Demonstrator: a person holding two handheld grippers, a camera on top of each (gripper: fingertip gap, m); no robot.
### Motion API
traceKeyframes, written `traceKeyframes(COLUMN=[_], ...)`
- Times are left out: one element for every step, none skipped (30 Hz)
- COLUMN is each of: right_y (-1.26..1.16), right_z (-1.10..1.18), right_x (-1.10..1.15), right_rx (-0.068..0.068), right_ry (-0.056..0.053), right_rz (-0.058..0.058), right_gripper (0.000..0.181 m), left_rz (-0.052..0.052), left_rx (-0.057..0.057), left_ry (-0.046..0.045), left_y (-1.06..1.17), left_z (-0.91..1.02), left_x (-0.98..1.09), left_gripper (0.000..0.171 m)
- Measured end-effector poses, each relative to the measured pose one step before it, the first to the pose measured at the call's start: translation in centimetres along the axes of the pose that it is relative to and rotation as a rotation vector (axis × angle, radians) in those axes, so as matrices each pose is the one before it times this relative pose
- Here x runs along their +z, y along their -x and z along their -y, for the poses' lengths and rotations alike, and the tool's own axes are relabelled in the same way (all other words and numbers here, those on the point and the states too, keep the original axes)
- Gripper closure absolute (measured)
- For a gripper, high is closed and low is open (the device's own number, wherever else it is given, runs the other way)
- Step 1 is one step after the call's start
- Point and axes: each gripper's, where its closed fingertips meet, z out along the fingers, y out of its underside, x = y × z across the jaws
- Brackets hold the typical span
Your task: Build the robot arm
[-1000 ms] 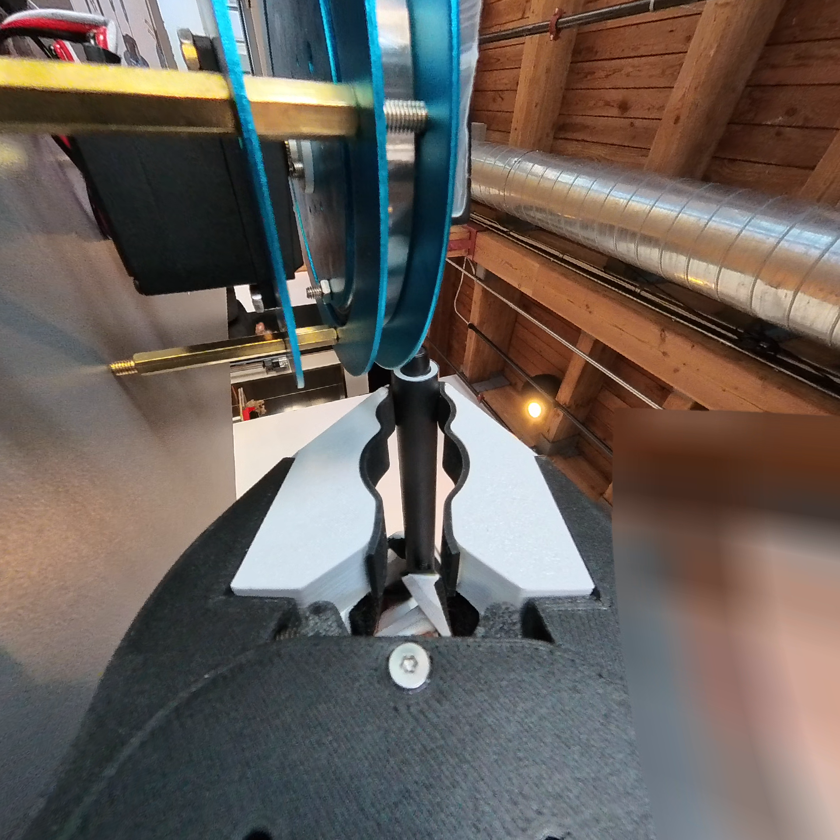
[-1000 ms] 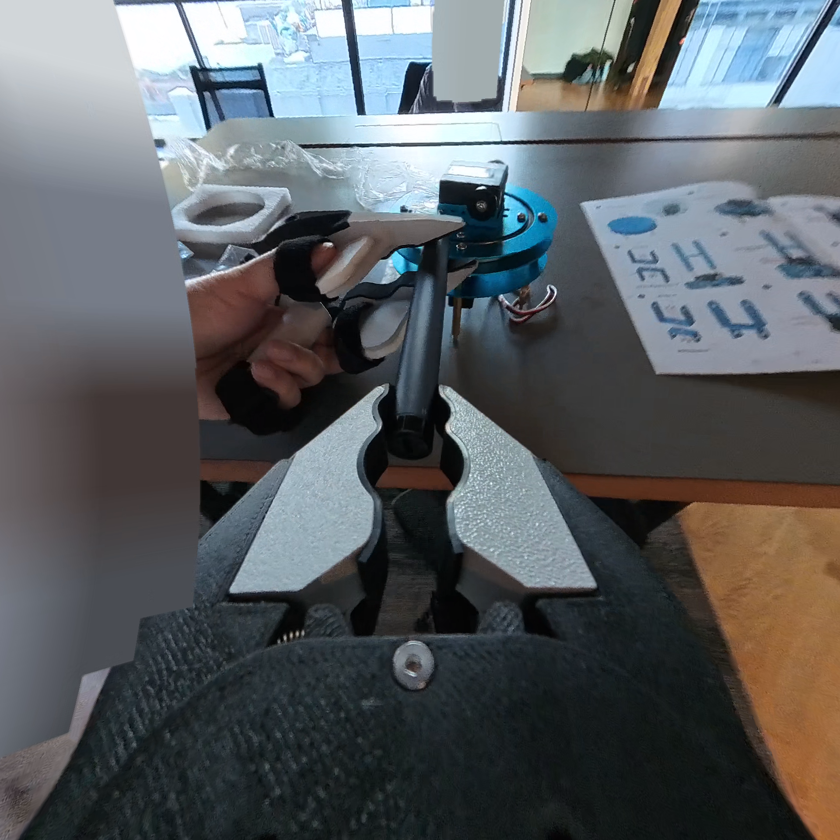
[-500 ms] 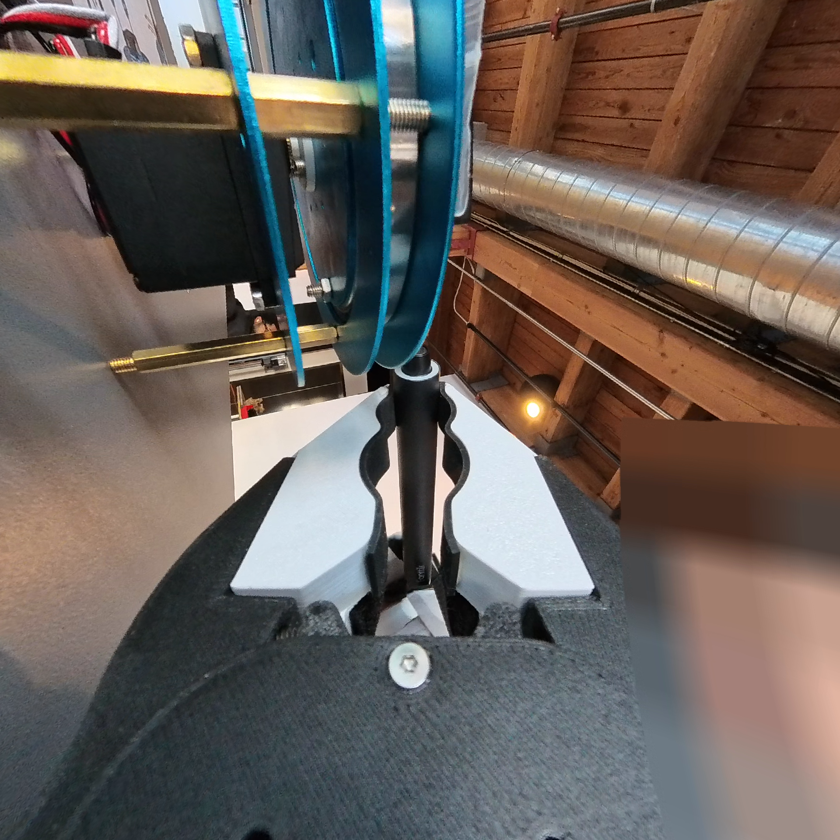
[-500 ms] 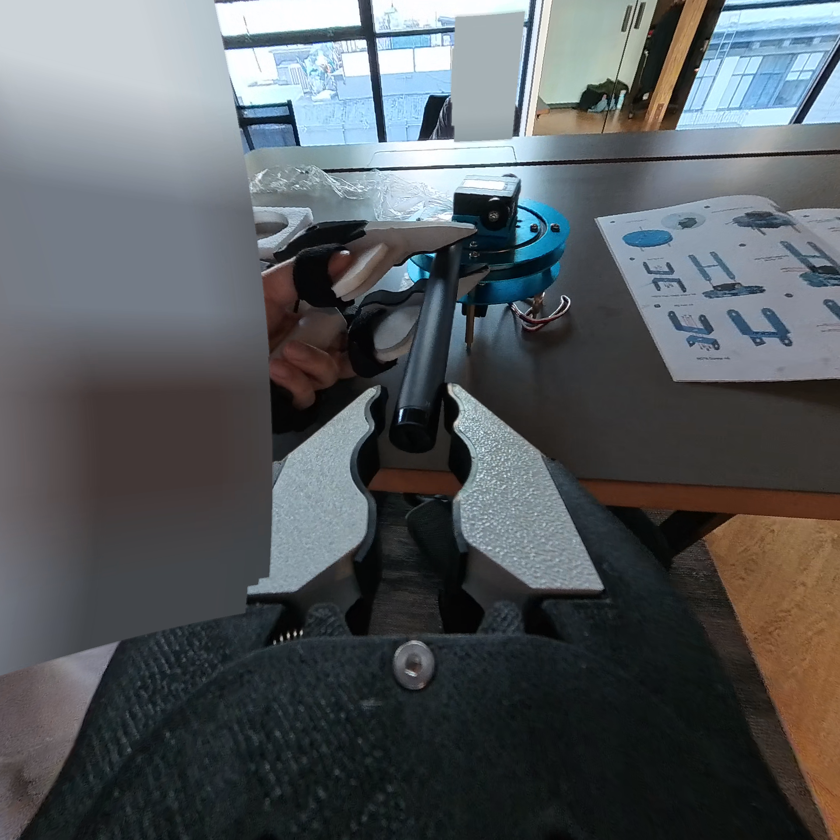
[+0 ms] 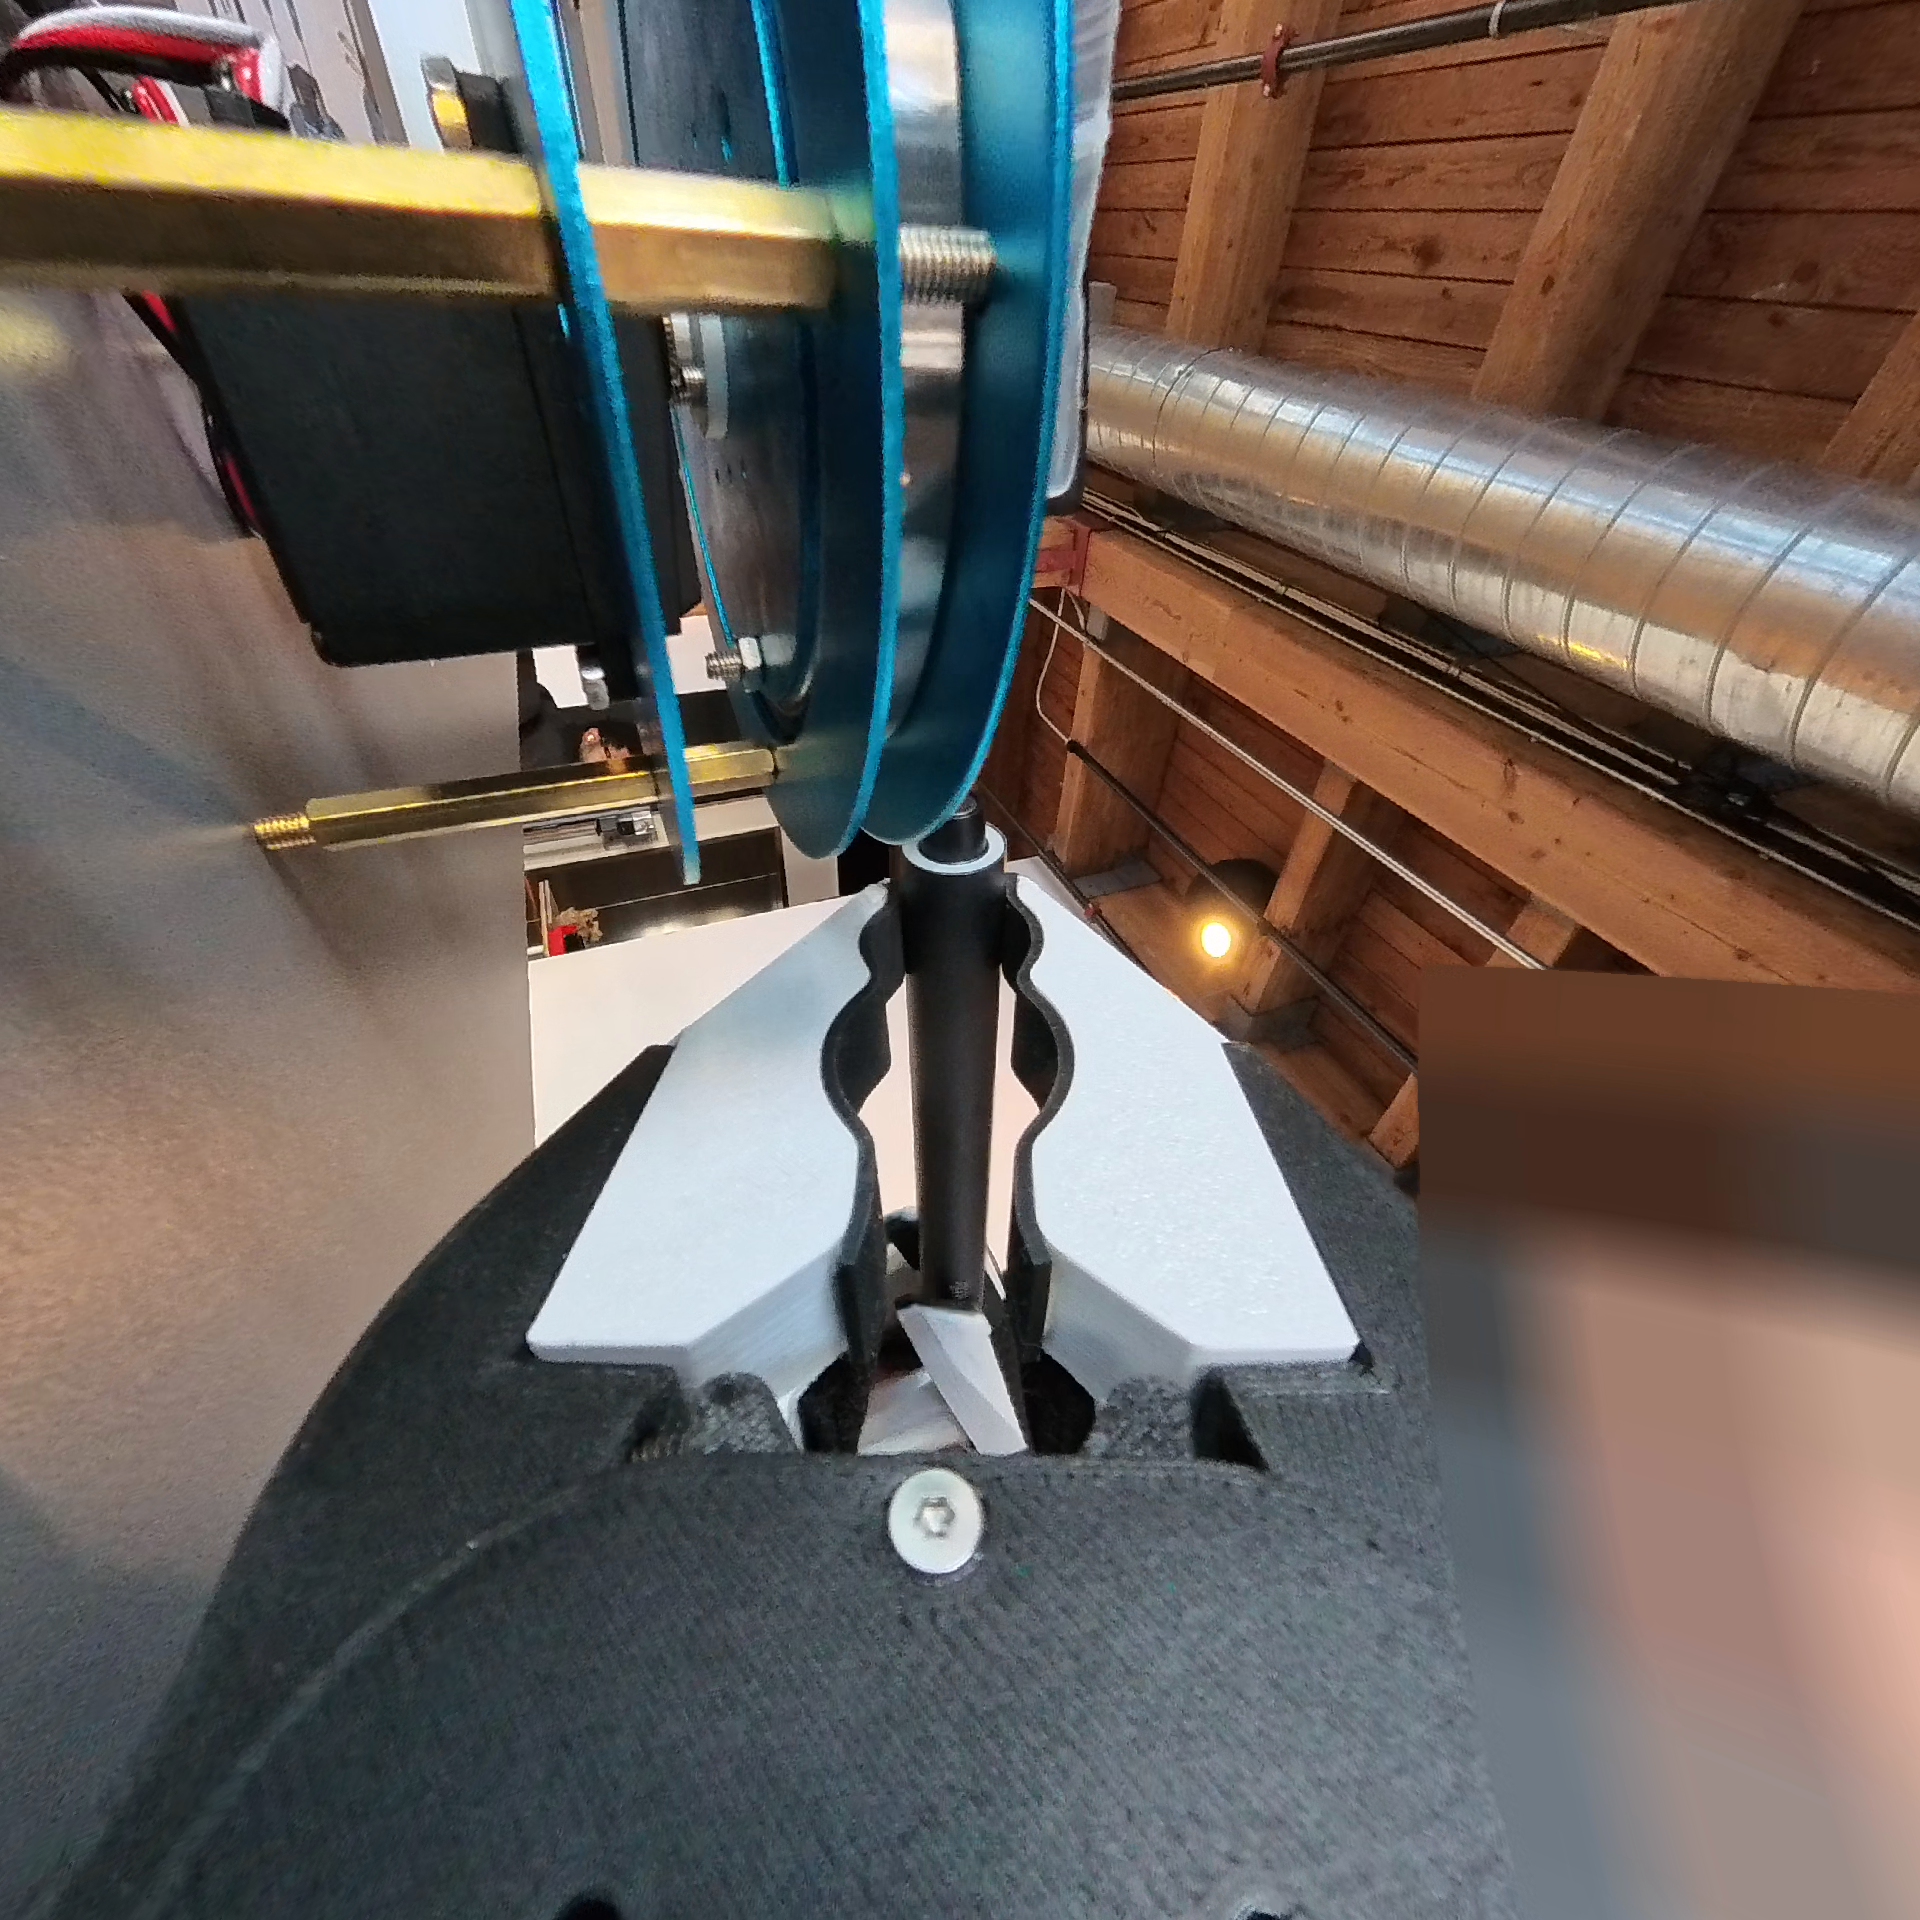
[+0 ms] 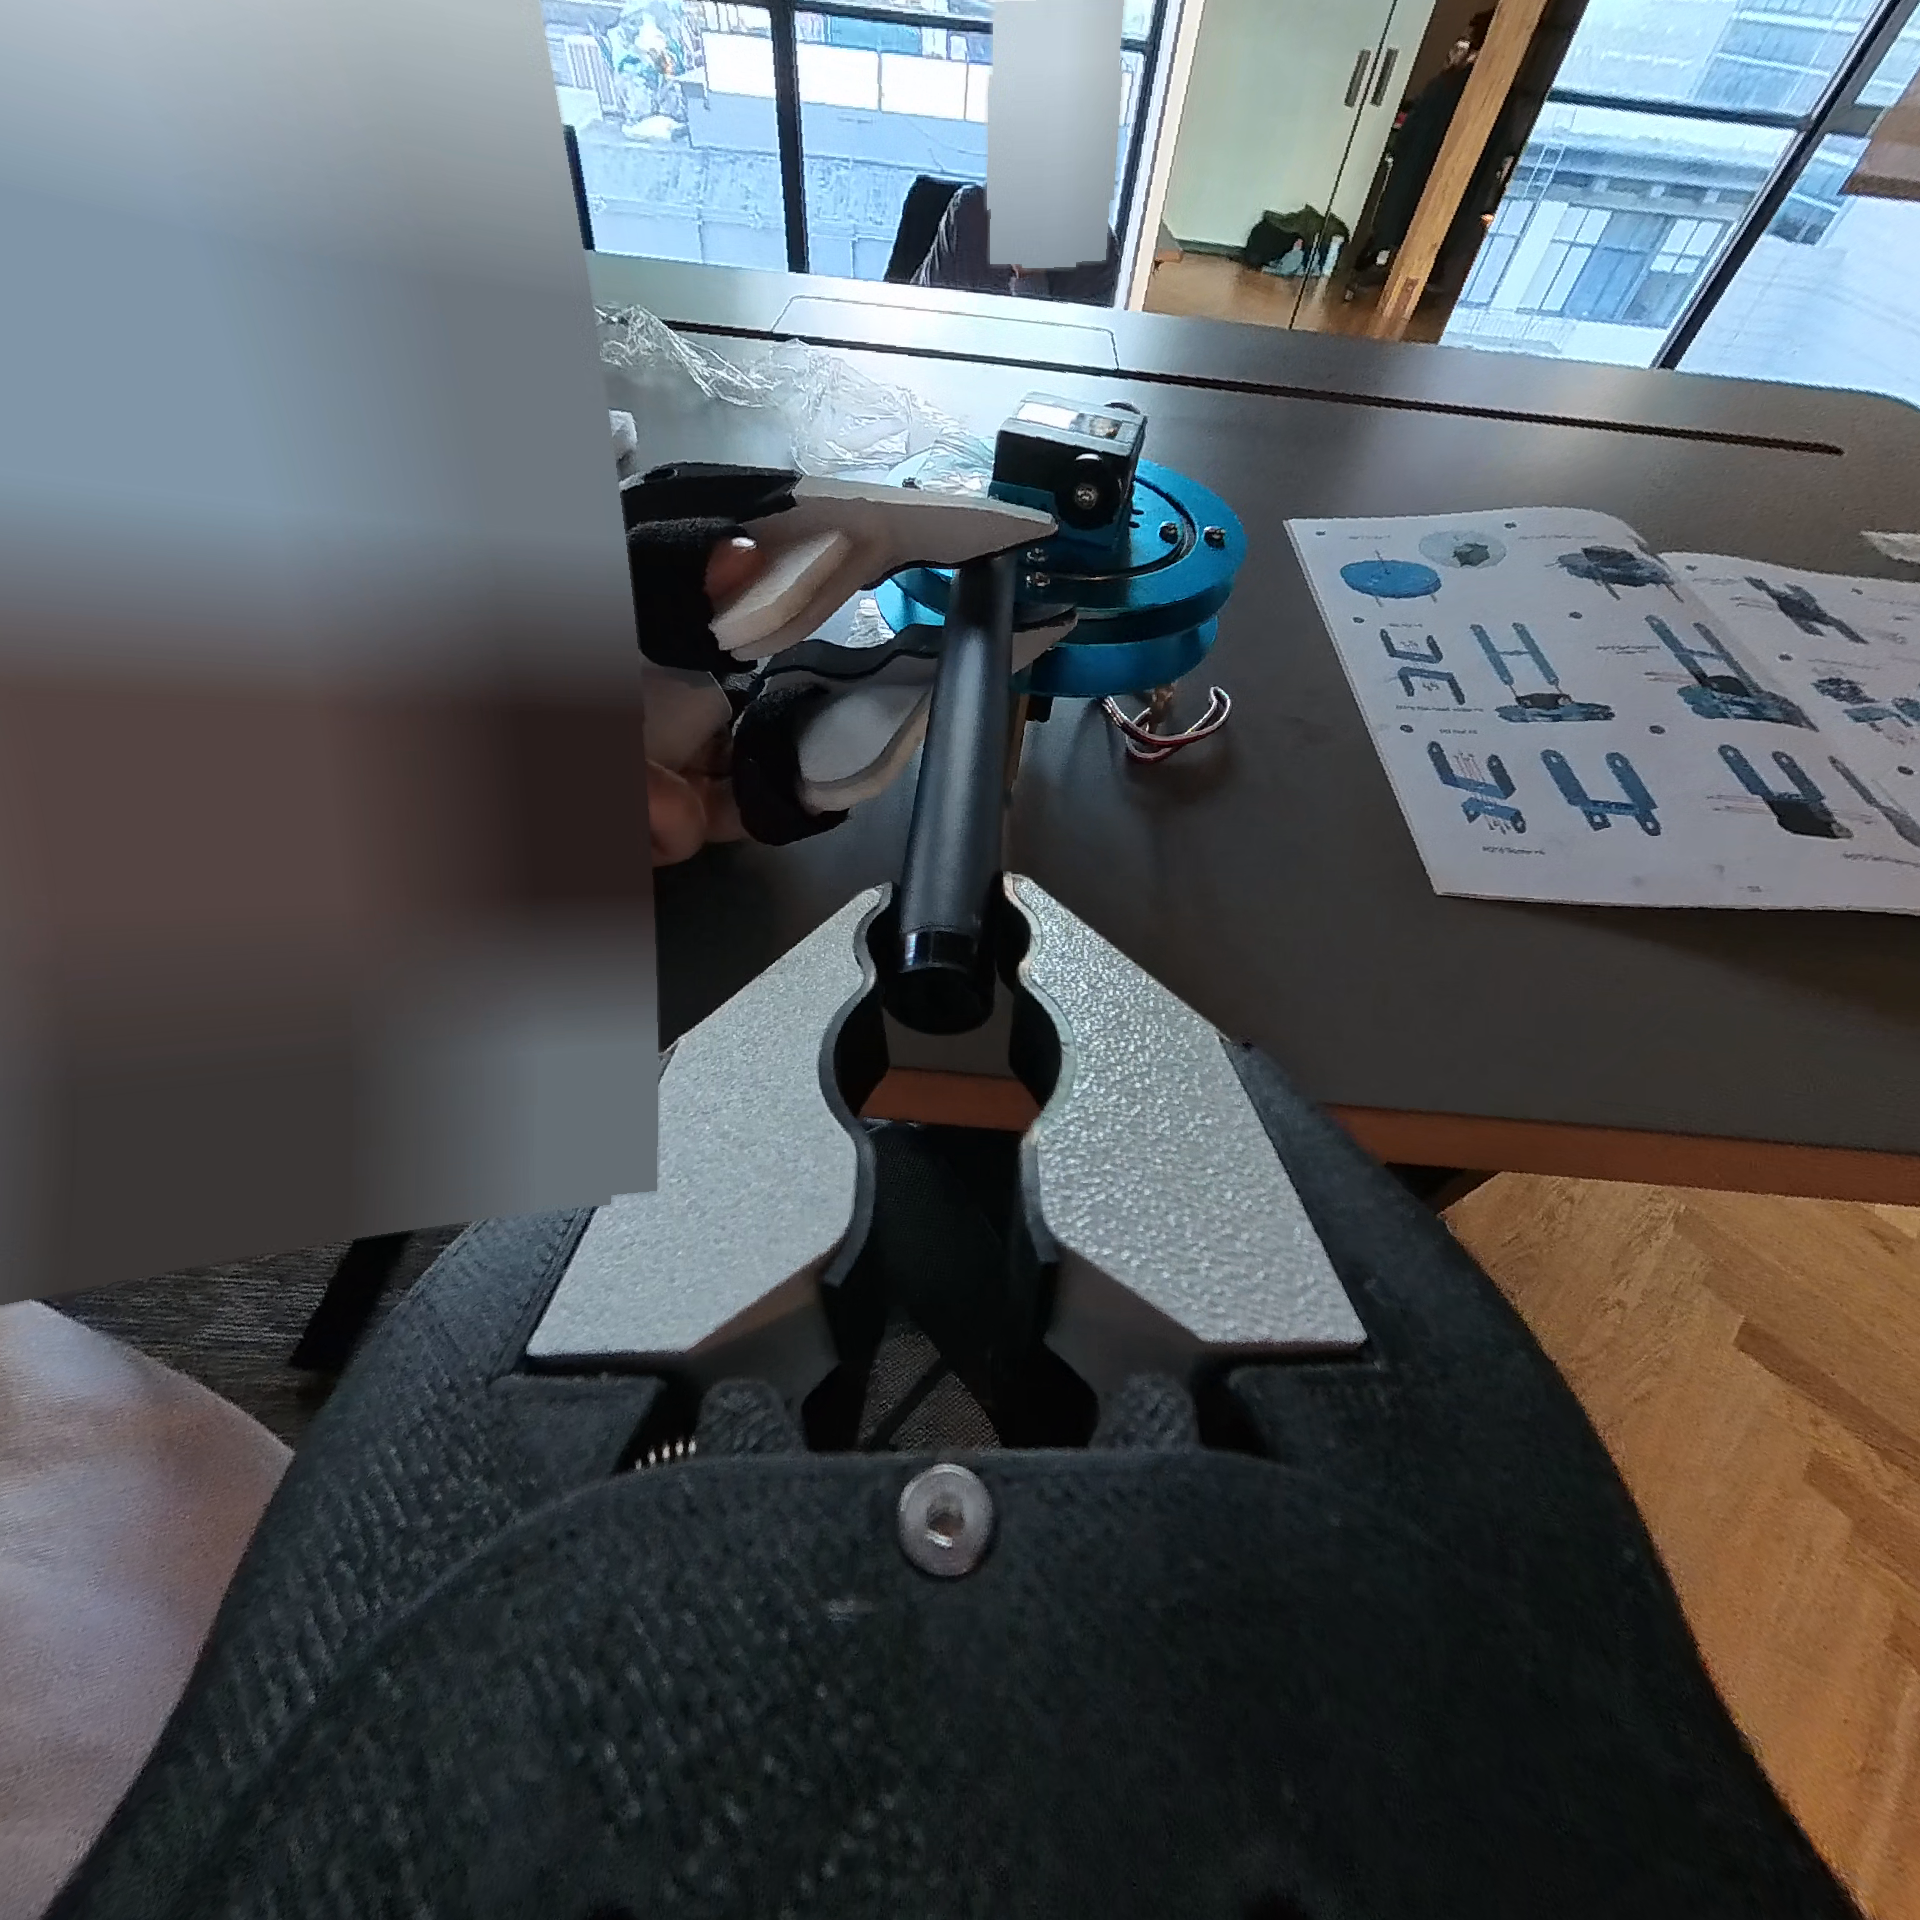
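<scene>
Black rod [image 6: 961,727], blue discs [image 6: 1132,582], possibly brass standoffs [image 5: 499,800].

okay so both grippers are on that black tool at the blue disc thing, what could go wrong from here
1. The black screwdriver handle sits only at the right gripper tips; it may slip out.
2. The blue disc assembly stands on thin brass standoffs; sideways push could tip it.
3. Red-and-white wires lie loose beside it and might snag.
</scene>
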Motion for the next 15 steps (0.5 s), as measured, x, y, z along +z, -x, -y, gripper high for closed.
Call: traceKeyframes(right_y=[-0.037,-0.012,-0.019,-0.004,-0.006,-0.007,-0.009,0.005,0.015,0.003,0.005,0.040,0.043,0.040,0.046], right_z=[-0.031,-0.058,-0.060,-0.061,-0.058,-0.043,-0.039,-0.005,-0.028,-0.045,-0.072,-0.100,-0.115,-0.132,-0.089], right_x=[0.015,0.009,0.010,0.010,0.018,0.014,0.006,0.004,0.006,0.005,0.013,0.026,0.035,0.053,0.030], right_rx=[0.0038,0.0047,0.0060,0.0117,0.0190,0.0231,0.0300,0.0404,0.0453,0.0498,0.0493,0.0517,0.0513,0.0442,0.0406], right_ry=[0.0017,0.0040,0.0050,0.0049,0.0048,0.0038,0.0022,-0.0007,0.0005,0.0002,0.0006,0.0024,0.0028,0.0022,0.0006], right_rz=[0.0007,0.0008,0.0011,0.0035,0.0068,0.0085,0.0114,0.0165,0.0205,0.0227,0.0234,0.0254,0.0260,0.0236,0.0231], right_gripper=[0.165,0.165,0.165,0.165,0.165,0.165,0.165,0.165,0.165,0.165,0.165,0.165,0.165,0.165,0.165], left_rz=[0.0013,0.0012,0.0011,0.0012,0.0010,0.0009,0.0006,0.0004,0.0012,0.0018,0.0023,0.0020,0.0024,0.0010,0.0018], left_rx=[-0.0004,0.0003,0.0002,-0.0001,0.0011,0.0005,-0.0001,0.0002,0.0005,-0.0004,-0.0007,0.0010,0.0006,-0.0009,-0.0002], left_ry=[-0.00013,-0.00020,-0.00040,-0.00053,-0.00038,-0.00068,-0.00077,-0.00070,-0.00042,-0.00005,0.00003,-0.00026,-0.00028,-0.00034,-0.00007], left_y=[0.030,0.019,0.026,0.017,0.018,0.022,0.006,0.017,0.017,0.043,0.038,0.041,0.043,0.018,0.031], left_z=[0.007,0.003,0.005,0.007,0.009,0.013,0.024,0.010,0.010,0.010,0.009,0.007,0.008,0.014,0.014], left_x=[0.009,0.001,-0.001,0.004,-0.006,-0.008,0.000,0.001,-0.006,-0.004,-0.001,-0.011,-0.010,0.002,-0.009], left_gripper=[0.156,0.156,0.156,0.156,0.156,0.156,0.156,0.156,0.156,0.156,0.156,0.156,0.156,0.155,0.155])
